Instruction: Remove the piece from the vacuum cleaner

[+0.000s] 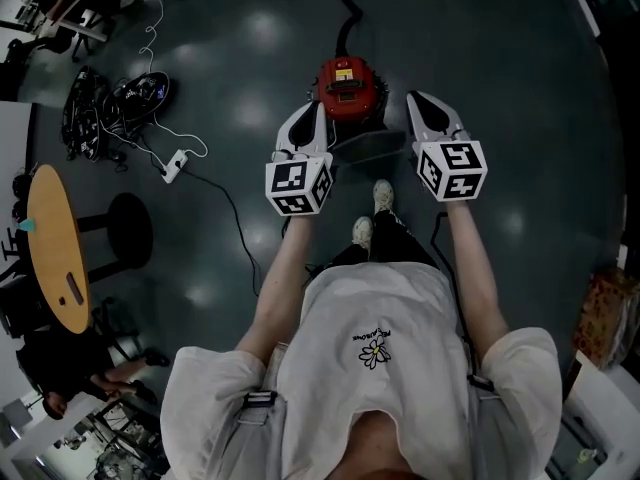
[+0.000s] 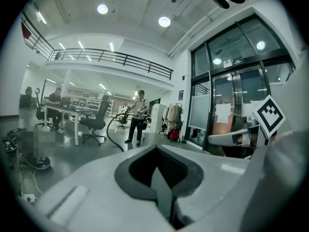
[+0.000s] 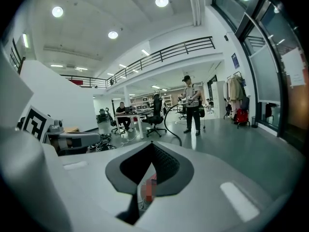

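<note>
Vacuum cleaner between left gripper and right gripper tips.

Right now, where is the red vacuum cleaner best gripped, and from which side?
Probably the dark bar across the top of the red vacuum cleaner, from straight above: it stands upright on the floor, top facing up, and its black hose leaves the far side.

Glossy red plastic vacuum cleaner on polished dark floor.
</note>
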Demonstrator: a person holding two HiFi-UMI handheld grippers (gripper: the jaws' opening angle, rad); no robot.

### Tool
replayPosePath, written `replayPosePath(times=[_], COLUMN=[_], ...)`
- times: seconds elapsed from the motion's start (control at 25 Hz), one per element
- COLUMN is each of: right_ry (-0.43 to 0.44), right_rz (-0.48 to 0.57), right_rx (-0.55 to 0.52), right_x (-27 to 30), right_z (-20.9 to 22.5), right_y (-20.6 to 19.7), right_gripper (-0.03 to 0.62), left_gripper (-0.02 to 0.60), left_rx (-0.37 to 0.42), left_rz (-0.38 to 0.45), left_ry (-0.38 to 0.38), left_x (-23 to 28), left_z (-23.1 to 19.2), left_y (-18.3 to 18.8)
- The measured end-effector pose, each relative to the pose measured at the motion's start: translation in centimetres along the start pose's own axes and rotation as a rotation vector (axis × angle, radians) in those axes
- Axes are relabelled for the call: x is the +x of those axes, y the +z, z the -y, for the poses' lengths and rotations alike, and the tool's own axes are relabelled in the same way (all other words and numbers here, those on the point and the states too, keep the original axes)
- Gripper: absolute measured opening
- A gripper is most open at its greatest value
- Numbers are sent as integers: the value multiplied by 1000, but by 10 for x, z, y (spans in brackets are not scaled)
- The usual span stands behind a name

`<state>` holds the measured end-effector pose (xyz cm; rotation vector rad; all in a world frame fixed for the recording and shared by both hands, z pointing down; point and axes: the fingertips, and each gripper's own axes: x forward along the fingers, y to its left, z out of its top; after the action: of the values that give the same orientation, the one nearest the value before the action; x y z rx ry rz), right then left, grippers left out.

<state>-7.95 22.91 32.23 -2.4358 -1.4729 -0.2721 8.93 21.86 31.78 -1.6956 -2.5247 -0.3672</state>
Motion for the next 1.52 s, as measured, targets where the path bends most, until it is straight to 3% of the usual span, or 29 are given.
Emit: replayPosePath(times=[0.28,0.48,0.8,0.88,0.96,1.24,1.52], right_ry=[63,118,268,312,356,516,572], right_rz=[-78,-166,-402,-499,-593,-909,-1044], right_rx=[-89,-178,-350,-377,-442,-730,-866], right_x=[58,98,159,168,172,173,174], right_z=[37,56,66,65,62,65,76], right_y=[-18,-60,-213,-260,-306,-440,-493], right_gripper=[23,23,27,125,168,242,241], left_gripper=[0,0,0,0,0,0,0], left_rx=[45,135,246,261,273,338,356], left_rz=[-117,-235,-580,-638,-672,-760,-825], left_ry=[15,-33,-121,-130,-149,-229,-236], left_x=[75,133,206,216,223,245,250], left_z=[-18,-48,-94,-104,-108,-106,-102], left_y=[-38,-98,-296,-334,-363,-418,-427])
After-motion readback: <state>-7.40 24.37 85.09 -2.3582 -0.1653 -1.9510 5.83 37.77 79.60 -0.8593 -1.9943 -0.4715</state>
